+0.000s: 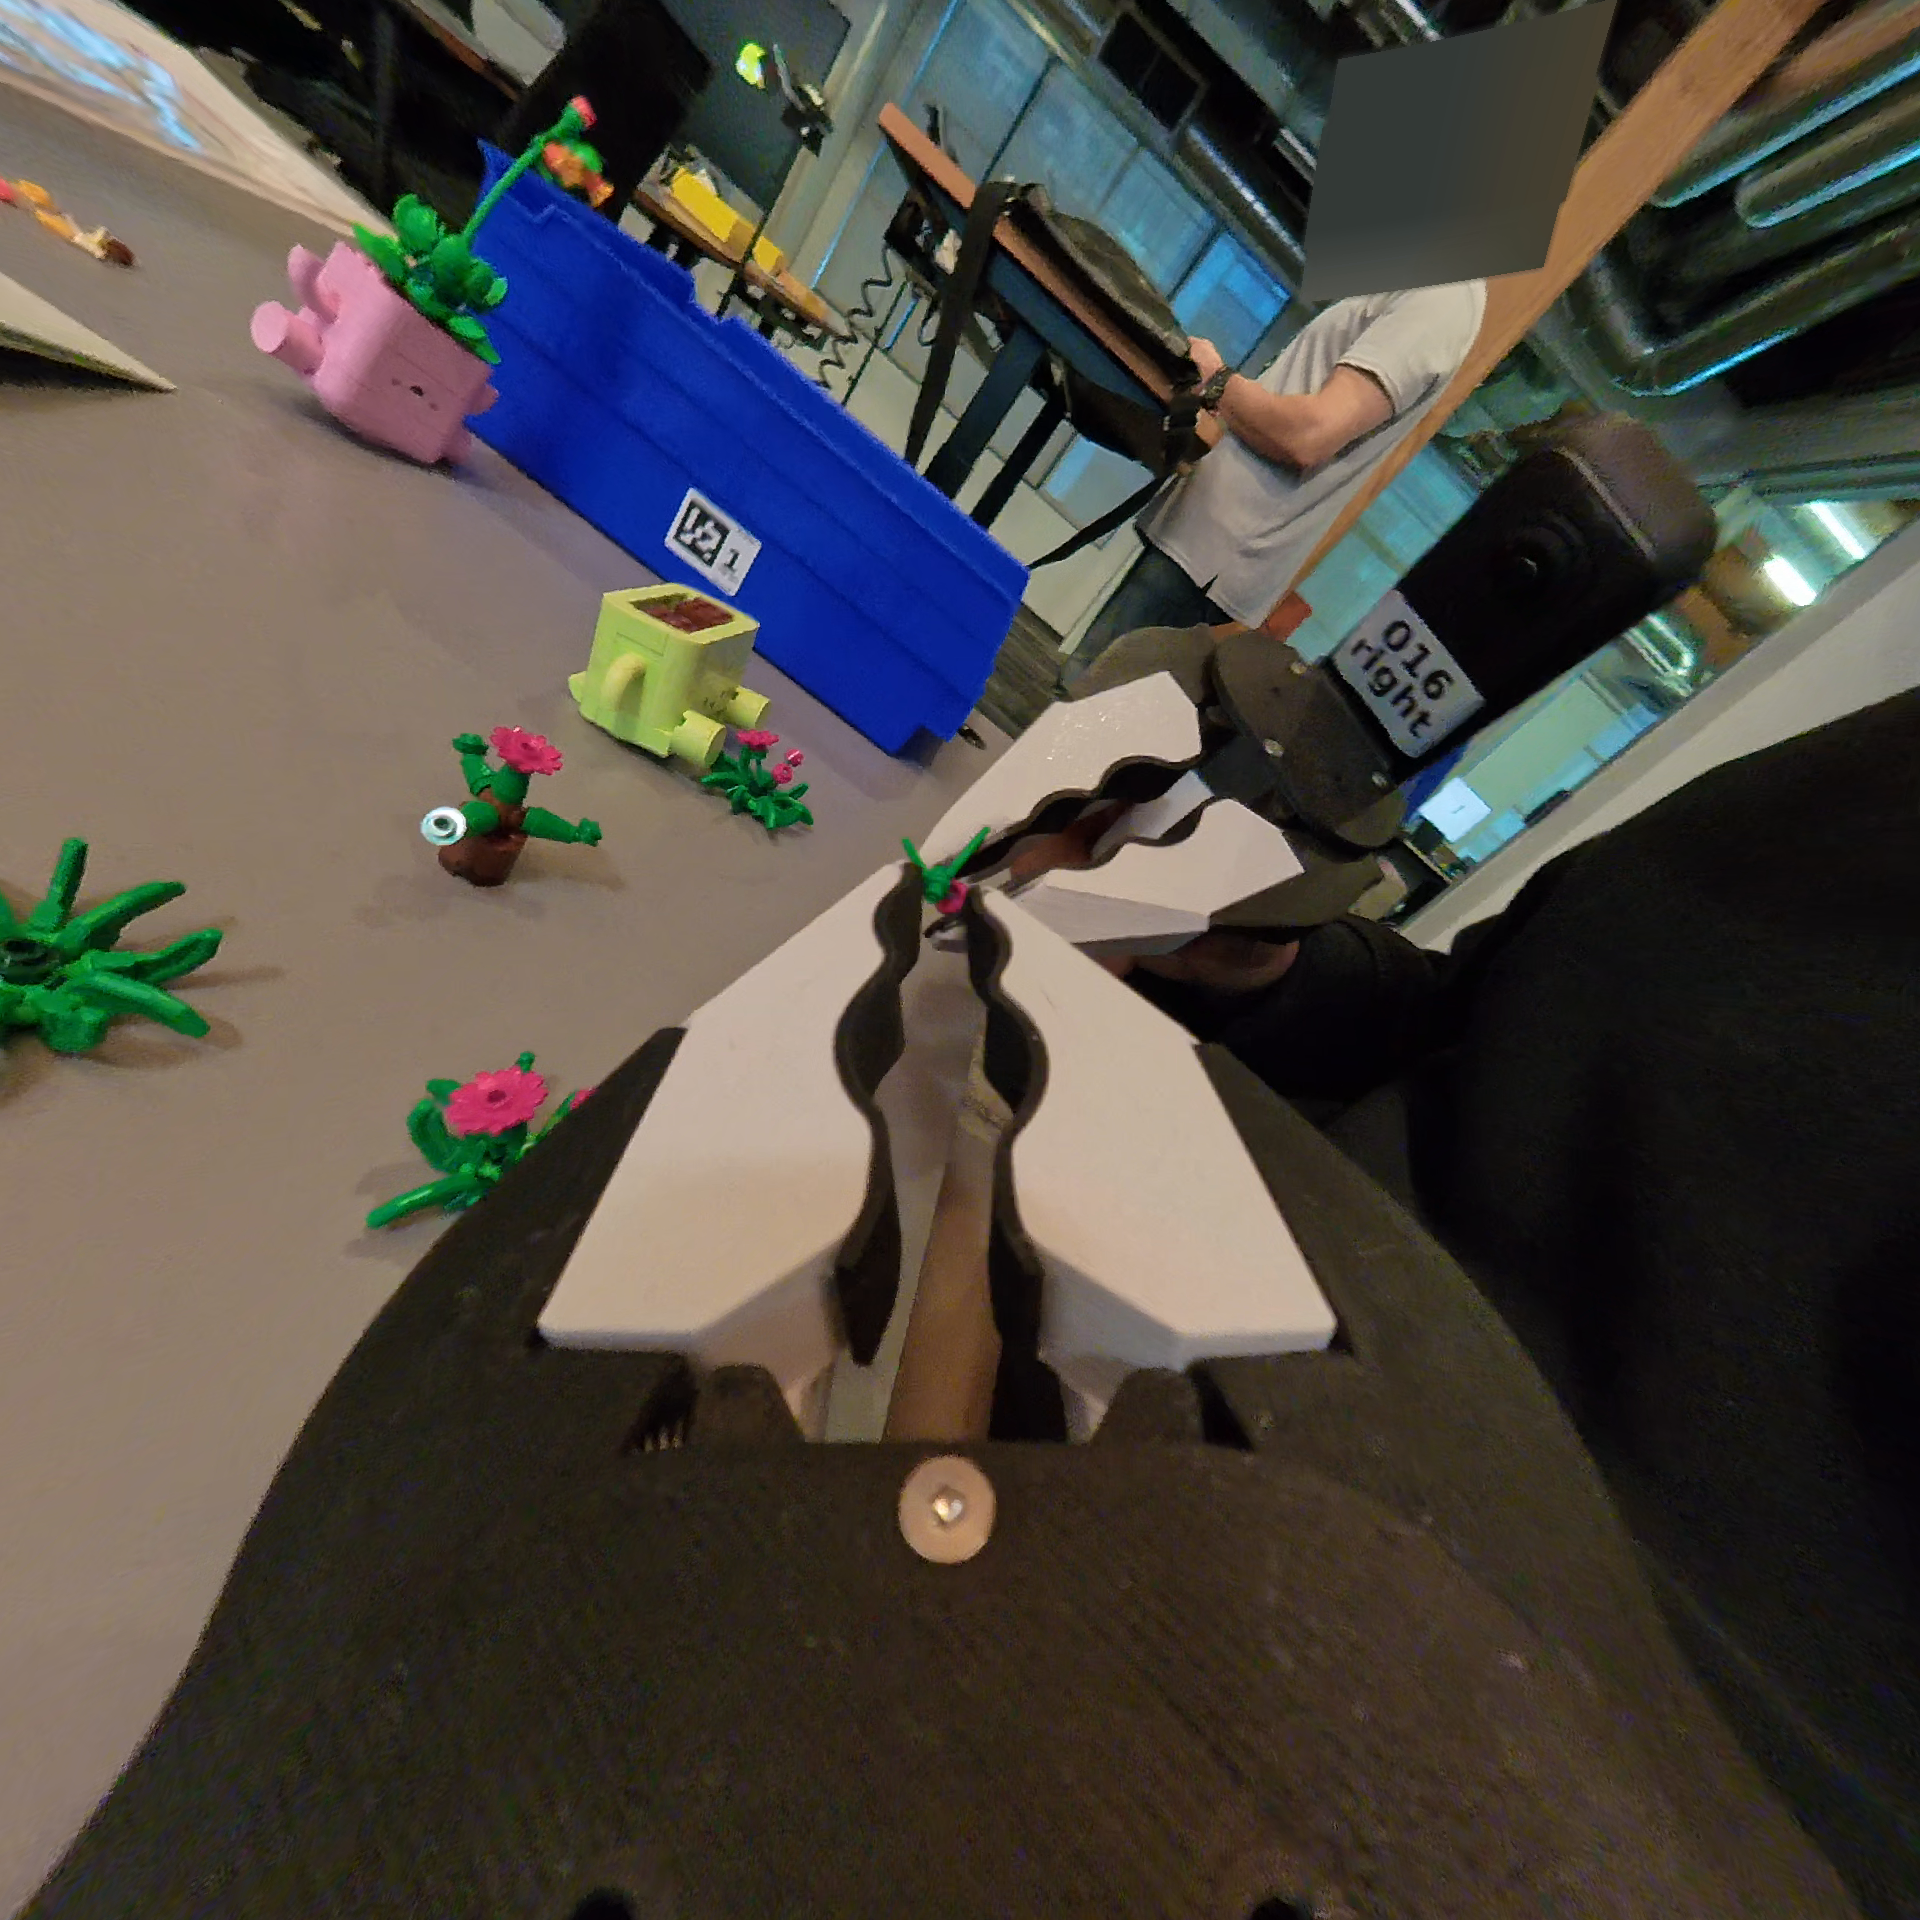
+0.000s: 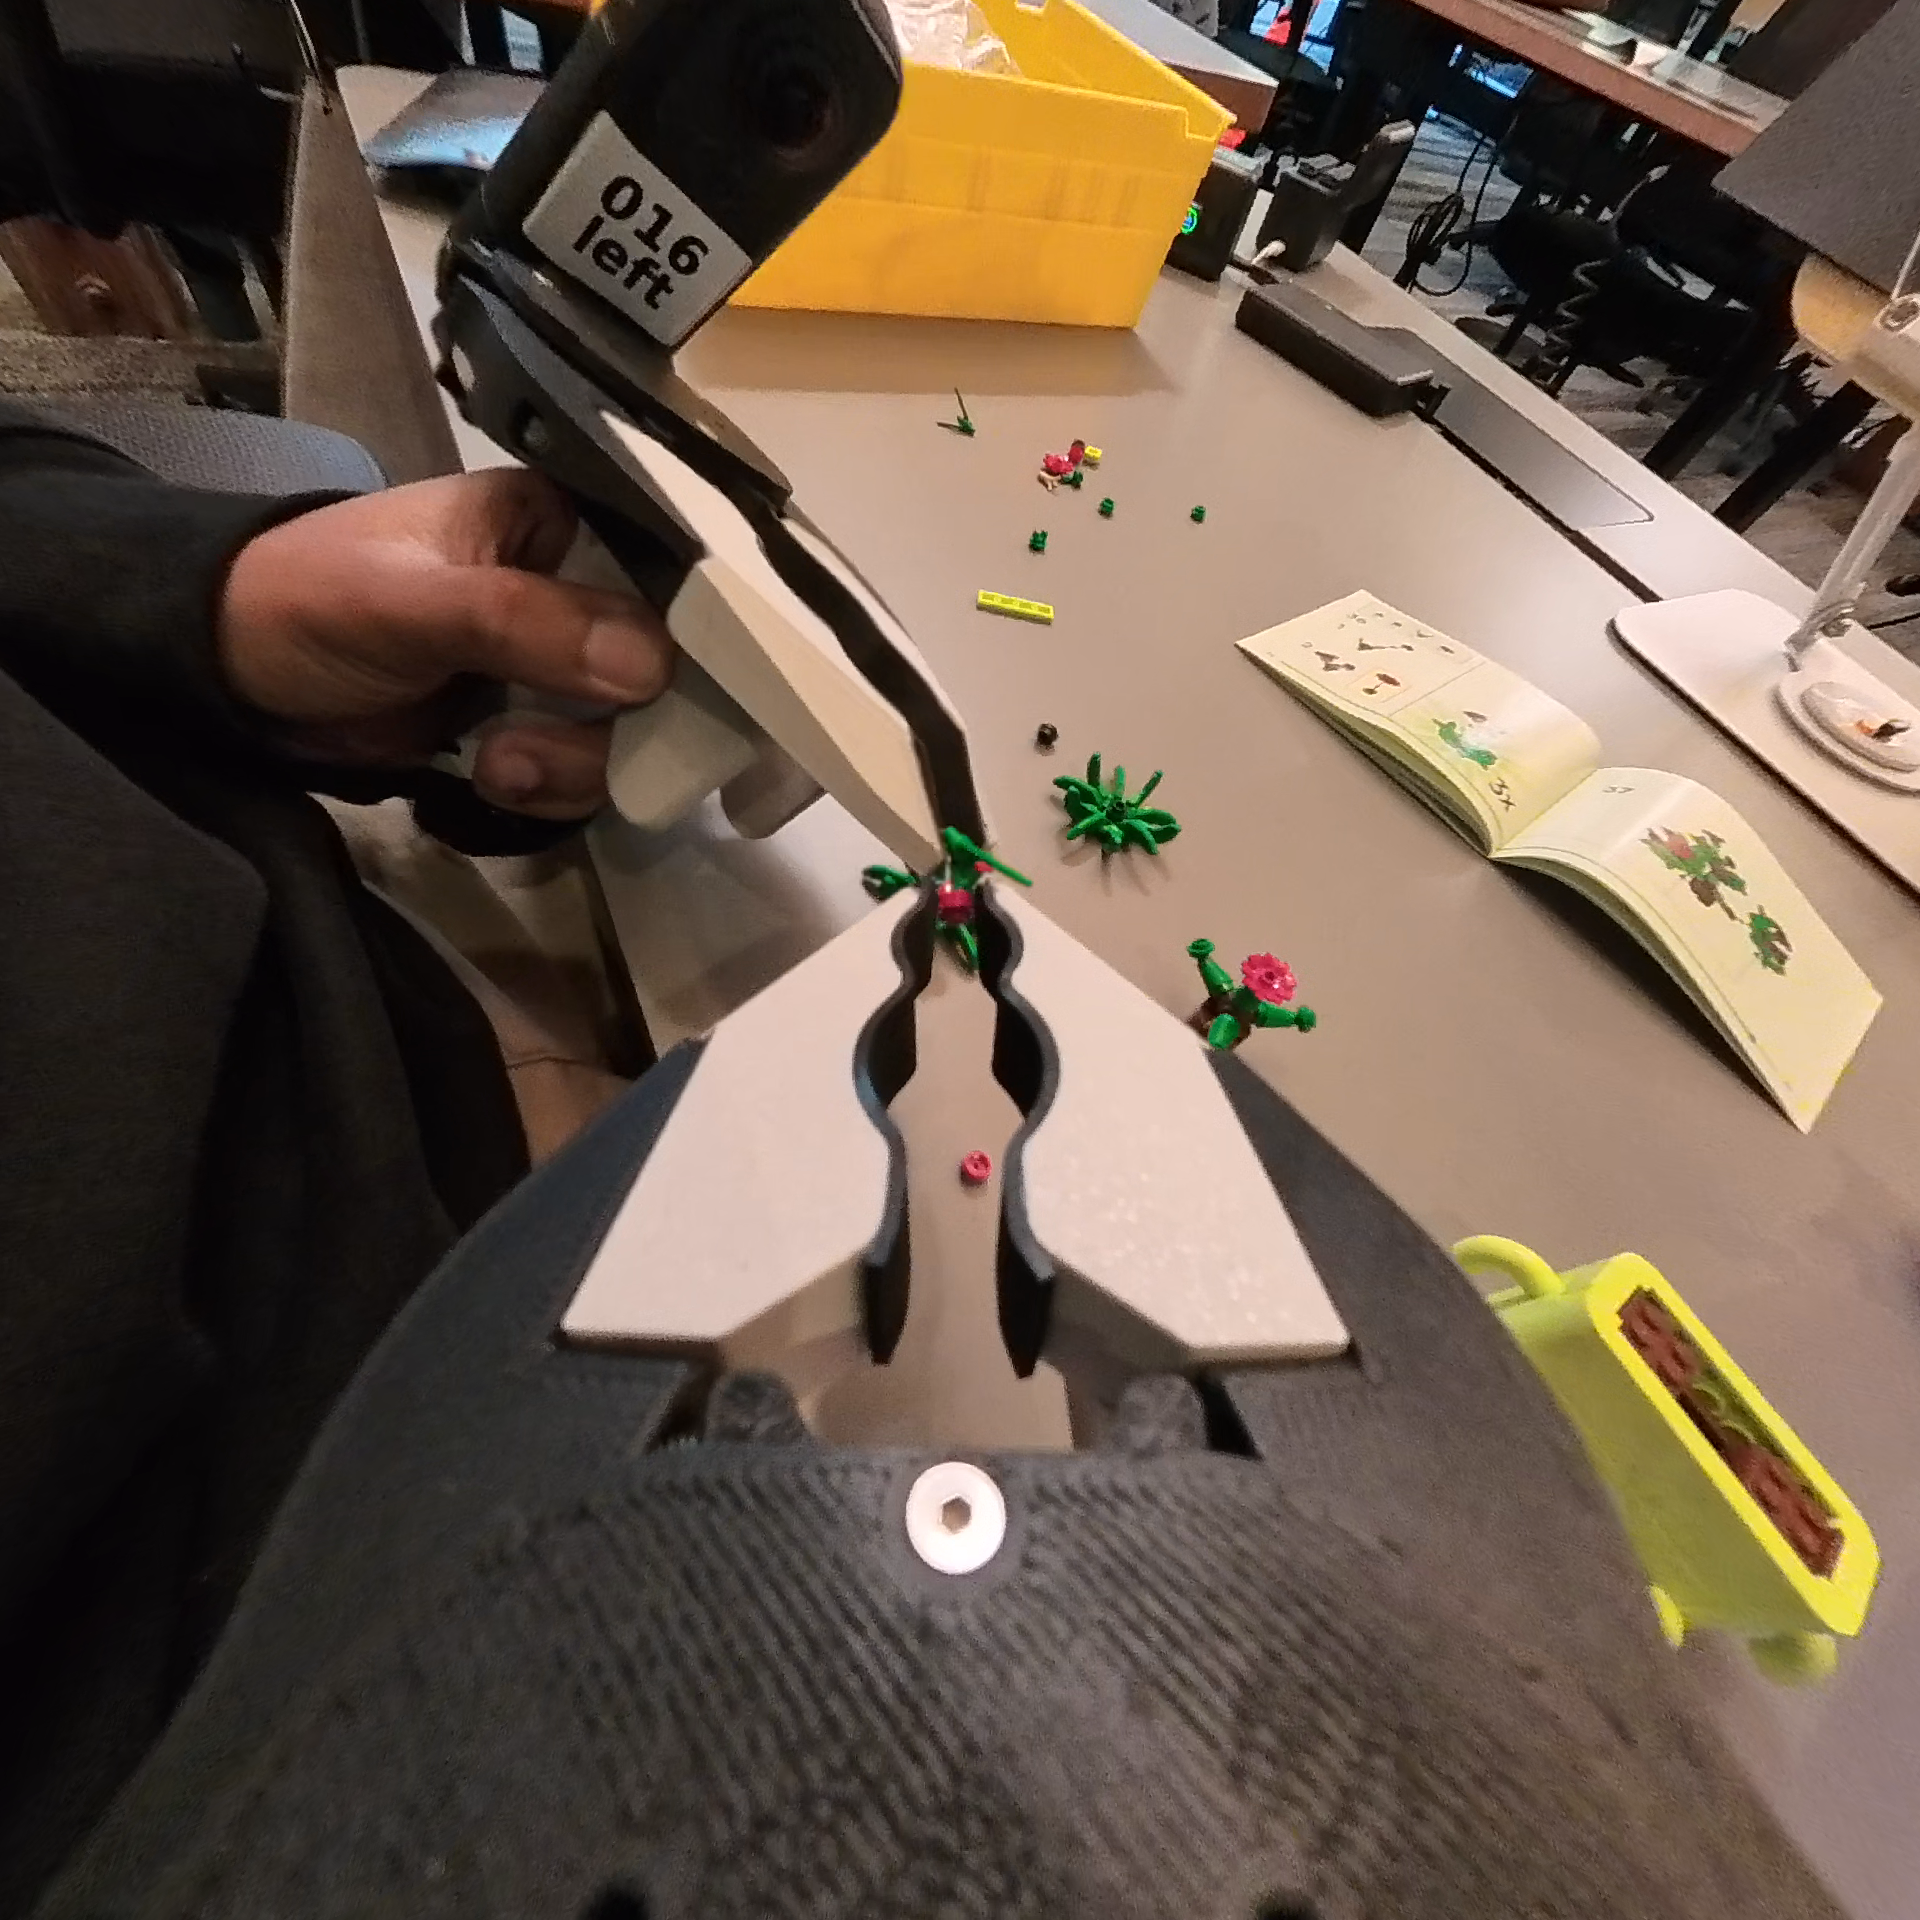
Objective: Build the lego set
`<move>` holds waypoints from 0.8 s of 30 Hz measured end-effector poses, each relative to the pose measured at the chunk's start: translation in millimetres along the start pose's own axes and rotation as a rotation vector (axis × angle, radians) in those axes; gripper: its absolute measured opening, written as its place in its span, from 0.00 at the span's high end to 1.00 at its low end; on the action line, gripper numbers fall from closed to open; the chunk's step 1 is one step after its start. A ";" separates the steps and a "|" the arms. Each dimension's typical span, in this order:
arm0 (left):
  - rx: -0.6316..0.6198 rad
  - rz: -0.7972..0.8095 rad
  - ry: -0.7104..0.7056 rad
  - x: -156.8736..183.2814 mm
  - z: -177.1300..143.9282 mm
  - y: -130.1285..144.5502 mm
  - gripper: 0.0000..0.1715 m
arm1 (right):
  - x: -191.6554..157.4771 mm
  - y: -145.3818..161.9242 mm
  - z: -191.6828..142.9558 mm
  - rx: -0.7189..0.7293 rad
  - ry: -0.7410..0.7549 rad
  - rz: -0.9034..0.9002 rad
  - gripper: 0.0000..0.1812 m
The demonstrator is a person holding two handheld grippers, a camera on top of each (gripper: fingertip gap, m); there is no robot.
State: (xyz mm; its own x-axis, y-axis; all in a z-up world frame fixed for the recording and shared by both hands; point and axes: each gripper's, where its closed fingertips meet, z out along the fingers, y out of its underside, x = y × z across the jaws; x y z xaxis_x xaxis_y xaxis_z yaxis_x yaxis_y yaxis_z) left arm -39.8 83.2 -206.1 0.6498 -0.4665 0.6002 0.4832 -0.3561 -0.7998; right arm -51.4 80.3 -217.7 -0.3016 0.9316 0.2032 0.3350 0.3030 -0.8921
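Two handheld grippers of matching build. Left gripper (image 1: 948,914) and right gripper (image 2: 954,914) each have a textured black body, one silver screw, and pale grey wedge fingers (image 1: 758,1122) edged with wavy black pads. Each carries a black camera (with a white label). The person wears black sleeves (image 2: 114,582).

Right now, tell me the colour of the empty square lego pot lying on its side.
Lime yellow-green pot, brown inside; clearest in the left wrist view.

Even, fairly bright indoor light falls from overhead, so the lego pieces cast only soft, faint shadows on the grey desk (image 1: 260,644). Both wide-angle views bend strongly at the edges. The lime lego pot (image 2: 1704,1455) is motion-blurred; background slightly soft.
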 end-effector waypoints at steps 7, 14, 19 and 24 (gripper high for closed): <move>0.086 0.046 0.099 18.3 -6.0 -14.4 0.84 | 2.1 -27.7 -16.2 0.196 -0.169 0.321 0.97; 0.149 0.137 0.260 51.7 -10.8 -23.8 0.83 | -17.3 -58.2 -35.2 0.459 -0.633 0.833 0.97; 0.156 0.193 0.302 65.3 -12.1 -23.3 0.90 | -25.7 -67.4 -42.5 0.518 -0.836 0.981 0.97; 0.144 0.192 0.331 68.5 -13.5 -21.2 0.97 | -28.4 -70.3 -48.9 0.585 -0.998 1.104 0.97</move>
State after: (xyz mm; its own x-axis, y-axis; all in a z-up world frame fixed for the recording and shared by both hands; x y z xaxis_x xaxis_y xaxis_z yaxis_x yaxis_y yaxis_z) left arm -13.4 47.9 -147.9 0.5237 -0.7571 0.3906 0.4636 -0.1313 -0.8762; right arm -22.7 42.4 -141.1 -0.6692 0.0627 -0.7404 0.4724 -0.7332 -0.4892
